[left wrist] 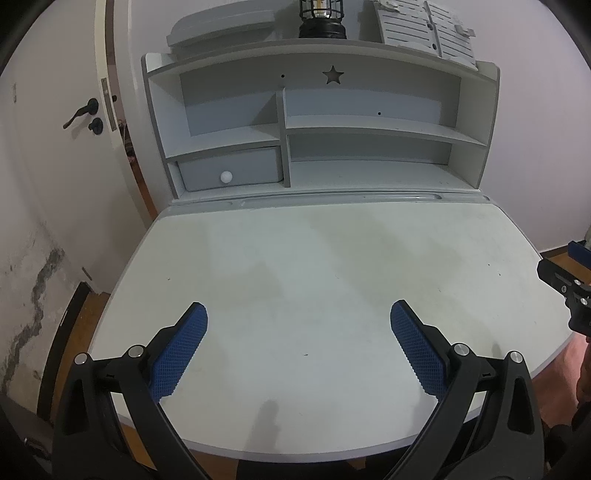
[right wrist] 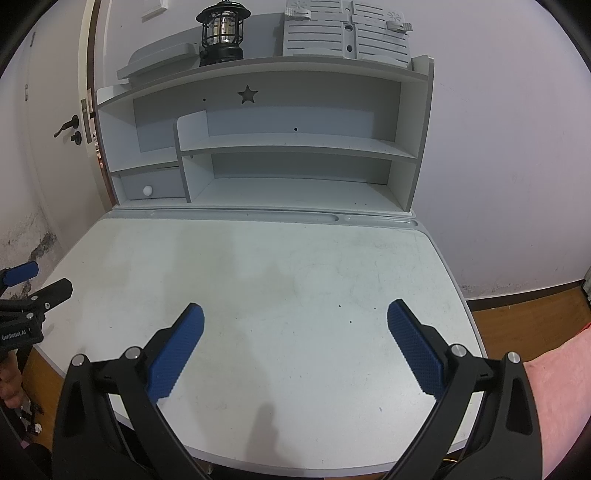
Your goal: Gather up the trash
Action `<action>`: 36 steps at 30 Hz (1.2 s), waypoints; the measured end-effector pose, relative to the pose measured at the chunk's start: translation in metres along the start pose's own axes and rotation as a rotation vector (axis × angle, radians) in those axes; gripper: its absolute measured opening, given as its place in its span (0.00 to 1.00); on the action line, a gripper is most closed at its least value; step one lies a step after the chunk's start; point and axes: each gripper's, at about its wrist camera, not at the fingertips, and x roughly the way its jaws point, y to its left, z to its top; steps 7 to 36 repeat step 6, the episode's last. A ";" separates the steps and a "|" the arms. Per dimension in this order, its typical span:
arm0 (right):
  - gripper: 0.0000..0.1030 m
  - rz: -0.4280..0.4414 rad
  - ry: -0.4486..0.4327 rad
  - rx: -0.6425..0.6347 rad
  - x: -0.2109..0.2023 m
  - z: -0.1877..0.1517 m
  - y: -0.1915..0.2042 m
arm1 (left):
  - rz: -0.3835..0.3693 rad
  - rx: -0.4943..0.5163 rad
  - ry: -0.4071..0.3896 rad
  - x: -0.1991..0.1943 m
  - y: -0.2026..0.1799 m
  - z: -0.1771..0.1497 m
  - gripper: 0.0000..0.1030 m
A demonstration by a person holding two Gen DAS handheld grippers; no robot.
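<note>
Jaws spread wide and empty on both the left gripper (left wrist: 298, 343) and the right gripper (right wrist: 295, 345), above a desk (left wrist: 332, 266).
No trash shows anywhere; probably best to scan the shelves (right wrist: 295, 147) before reaching.

Desk top (left wrist: 332, 280): lay in front of the shelf unit (left wrist: 317, 122), which stood along its far edge.
Drawer (left wrist: 231, 170): sat in the shelf unit's lower left compartment.
Lantern (left wrist: 320, 18): stood on top of the shelf unit, near the middle.
Slatted panels (left wrist: 424, 29): rested on the top, right of the lantern.
Door (left wrist: 55, 122): stood left of the desk.
Left gripper (left wrist: 298, 349): hung over the desk's near edge.
Right gripper (right wrist: 295, 347): hung beside it, to its right.
</note>
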 end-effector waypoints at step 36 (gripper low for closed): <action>0.93 0.002 0.000 0.001 0.000 0.000 0.000 | -0.006 -0.005 0.016 0.002 0.000 -0.001 0.94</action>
